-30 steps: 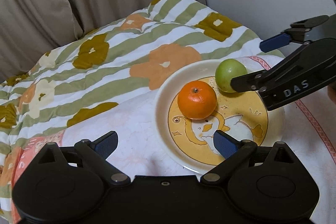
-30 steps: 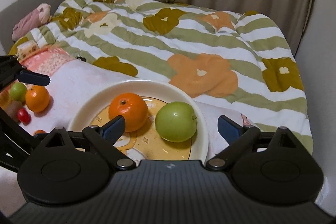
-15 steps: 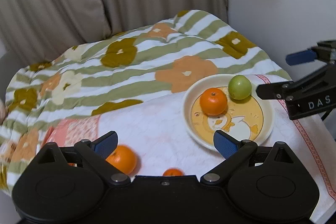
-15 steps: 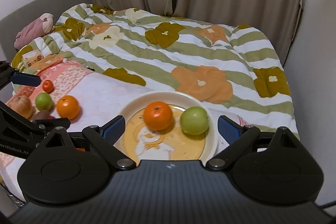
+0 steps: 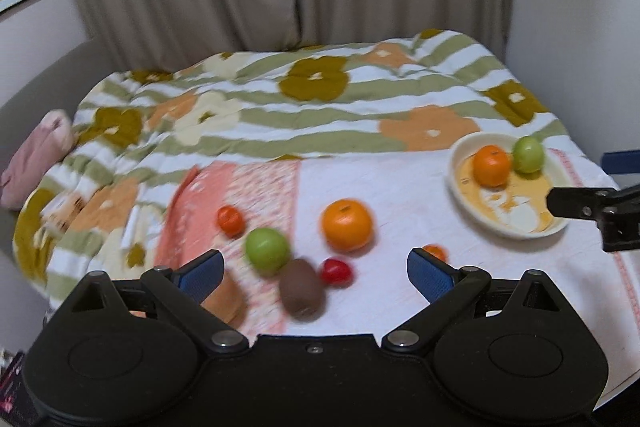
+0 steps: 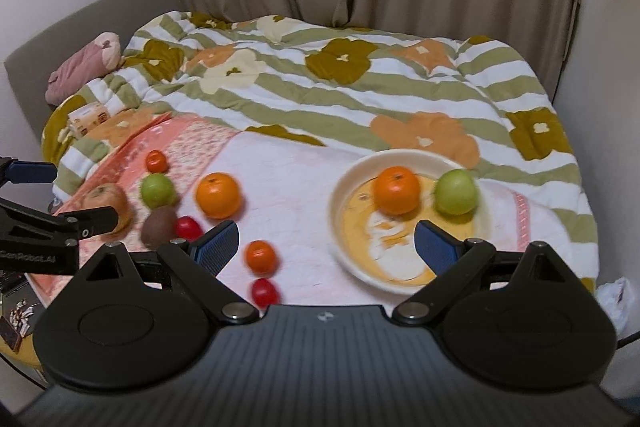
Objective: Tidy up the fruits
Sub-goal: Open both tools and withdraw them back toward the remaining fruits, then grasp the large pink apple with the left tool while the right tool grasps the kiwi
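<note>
Two fruits sit on the plate (image 6: 340, 195): an orange (image 6: 397, 189) and a green apple (image 6: 456, 191), side by side, apple toward the right rim. Plate is near the right edge of the white cloth (image 6: 288, 183) spread over the floral blanket (image 6: 360, 87). Rest of the fruit is loose on the cloth toward its left side: big orange (image 6: 218, 195), second green apple (image 6: 157, 190), kiwi (image 6: 158, 225), small red fruit (image 6: 187, 227) touching the kiwi, brownish apple (image 6: 106, 201) near the left edge, small tangerine (image 6: 157, 161) farther back, another tangerine (image 6: 261, 257) and a red one (image 6: 265, 291) near the front edge. Left gripper (image 5: 315, 273) has its jaws spread wide, empty, above the kiwi/green apple cluster. Right gripper (image 6: 326, 245) also spread apart, empty, between the loose fruit and the plate. Left view is motion-blurred, so fine contact between fruits is unclear there.
</note>
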A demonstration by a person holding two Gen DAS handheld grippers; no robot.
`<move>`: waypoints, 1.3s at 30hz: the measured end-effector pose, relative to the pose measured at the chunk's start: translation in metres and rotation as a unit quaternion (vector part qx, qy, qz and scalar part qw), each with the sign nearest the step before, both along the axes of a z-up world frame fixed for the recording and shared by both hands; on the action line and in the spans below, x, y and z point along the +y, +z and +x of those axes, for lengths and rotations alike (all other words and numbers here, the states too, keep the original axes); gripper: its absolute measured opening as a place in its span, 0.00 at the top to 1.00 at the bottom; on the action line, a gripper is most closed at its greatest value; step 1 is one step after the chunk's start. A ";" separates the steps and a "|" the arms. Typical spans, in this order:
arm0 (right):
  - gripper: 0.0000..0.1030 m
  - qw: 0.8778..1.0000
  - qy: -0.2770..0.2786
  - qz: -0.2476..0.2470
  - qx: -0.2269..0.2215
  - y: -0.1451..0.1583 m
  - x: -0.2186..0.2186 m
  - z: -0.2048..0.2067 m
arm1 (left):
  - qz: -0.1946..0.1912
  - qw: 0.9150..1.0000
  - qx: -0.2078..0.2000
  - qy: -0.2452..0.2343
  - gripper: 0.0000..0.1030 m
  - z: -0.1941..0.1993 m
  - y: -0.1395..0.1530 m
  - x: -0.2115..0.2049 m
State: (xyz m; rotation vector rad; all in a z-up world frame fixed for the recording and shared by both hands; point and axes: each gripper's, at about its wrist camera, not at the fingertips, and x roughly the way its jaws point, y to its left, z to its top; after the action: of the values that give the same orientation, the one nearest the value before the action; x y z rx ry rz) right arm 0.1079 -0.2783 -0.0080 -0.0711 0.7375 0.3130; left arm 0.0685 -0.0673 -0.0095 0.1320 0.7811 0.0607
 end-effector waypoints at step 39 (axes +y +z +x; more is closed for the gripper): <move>0.00 0.990 -0.075 0.092 0.077 -0.120 0.188 0.022 | 0.010 0.998 0.053 -0.036 0.14 0.045 -0.111 0.132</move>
State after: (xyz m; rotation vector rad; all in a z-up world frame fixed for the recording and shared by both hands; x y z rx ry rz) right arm 0.1295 -0.0906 -0.1276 0.1850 0.8589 0.2436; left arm 0.1133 0.0643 -0.1207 0.1834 0.8809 -0.0071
